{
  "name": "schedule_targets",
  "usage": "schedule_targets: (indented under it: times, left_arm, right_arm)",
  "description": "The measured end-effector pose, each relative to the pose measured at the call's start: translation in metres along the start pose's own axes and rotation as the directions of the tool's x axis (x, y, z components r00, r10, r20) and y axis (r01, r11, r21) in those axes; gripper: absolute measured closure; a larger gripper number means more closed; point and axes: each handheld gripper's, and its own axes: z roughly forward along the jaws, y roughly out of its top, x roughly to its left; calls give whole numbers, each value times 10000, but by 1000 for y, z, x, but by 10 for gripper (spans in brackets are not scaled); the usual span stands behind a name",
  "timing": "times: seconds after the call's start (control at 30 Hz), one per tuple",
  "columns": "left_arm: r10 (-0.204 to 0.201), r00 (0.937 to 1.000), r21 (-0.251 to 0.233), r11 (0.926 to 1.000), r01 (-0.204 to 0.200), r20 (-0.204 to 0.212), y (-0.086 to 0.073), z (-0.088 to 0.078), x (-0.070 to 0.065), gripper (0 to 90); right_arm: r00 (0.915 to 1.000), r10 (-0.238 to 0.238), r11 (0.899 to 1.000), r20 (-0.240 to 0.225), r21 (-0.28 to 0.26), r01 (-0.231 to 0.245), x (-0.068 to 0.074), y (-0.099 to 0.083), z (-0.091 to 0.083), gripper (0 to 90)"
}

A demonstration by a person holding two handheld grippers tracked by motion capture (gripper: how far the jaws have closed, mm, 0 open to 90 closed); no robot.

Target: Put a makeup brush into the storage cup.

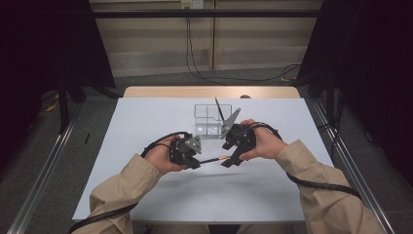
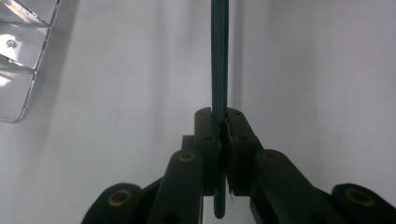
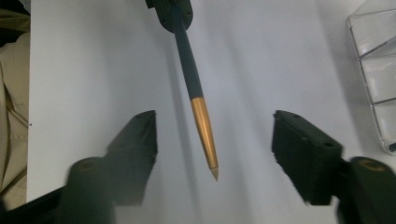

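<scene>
A dark teal pen (image 1: 214, 159) with a gold tip lies level between my two hands, above the white table top (image 1: 146, 126). My left gripper (image 1: 197, 163) is shut on the pen's barrel. In the left gripper view the jaws (image 2: 222, 122) press on the pen (image 2: 219, 56), which runs away from them. My right gripper (image 1: 229, 158) faces it from the right and is open. In the right gripper view the gold tip of the pen (image 3: 205, 135) hangs free between the wide-apart jaws (image 3: 215, 133), touching neither. The left gripper (image 3: 170, 9) holds the pen's far end.
A clear plastic organizer (image 1: 208, 122) with several compartments stands just behind the hands, with another dark pen (image 1: 219, 109) leaning in it. Its edge shows in the left gripper view (image 2: 18, 60) and in the right gripper view (image 3: 373, 70). Cables trail from both grippers.
</scene>
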Motion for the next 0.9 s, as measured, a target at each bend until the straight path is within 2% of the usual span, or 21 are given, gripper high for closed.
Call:
schedule_targets:
  times: [0.1,0.27,0.3,0.5,0.6,0.63,0.7,0.9]
  left_arm:
    - [17,10000,4,10000,-17,4,-1,-1,1,852]
    - [-149,9999,-129,9998,149,-30,-4,-2,1,853]
    - [-157,9999,-122,9998,158,63,-4,-3,2,853]
    - [-331,9994,-393,9987,332,25,-7,-5,4,853]
    - [-492,9988,-687,9964,487,-51,-10,-6,4,853]
    - [-559,9984,-724,9958,563,76,-11,-7,5,852]
    - [-652,9979,-896,9939,646,-36,-13,-8,5,853]
    - [-920,9957,-1411,9859,902,-60,-19,-11,8,853]
  right_arm:
    - [9999,103,9999,53,-102,-103,-2,-2,-1,169]
    - [9992,388,9987,28,-320,-387,-4,-6,-1,144]
    - [9989,465,9981,26,-413,-464,-4,-7,-1,138]
    - [9969,789,9922,60,-970,-780,-6,-13,-4,117]
    - [9954,944,9863,147,-1375,-915,-8,-16,-6,116]
    - [9947,1022,9836,132,-1506,-991,-8,-17,-7,114]
    - [9938,1106,9791,91,-1730,-1073,-9,-19,-8,113]
    - [9919,1271,9724,59,-1982,-1234,-10,-24,-8,109]
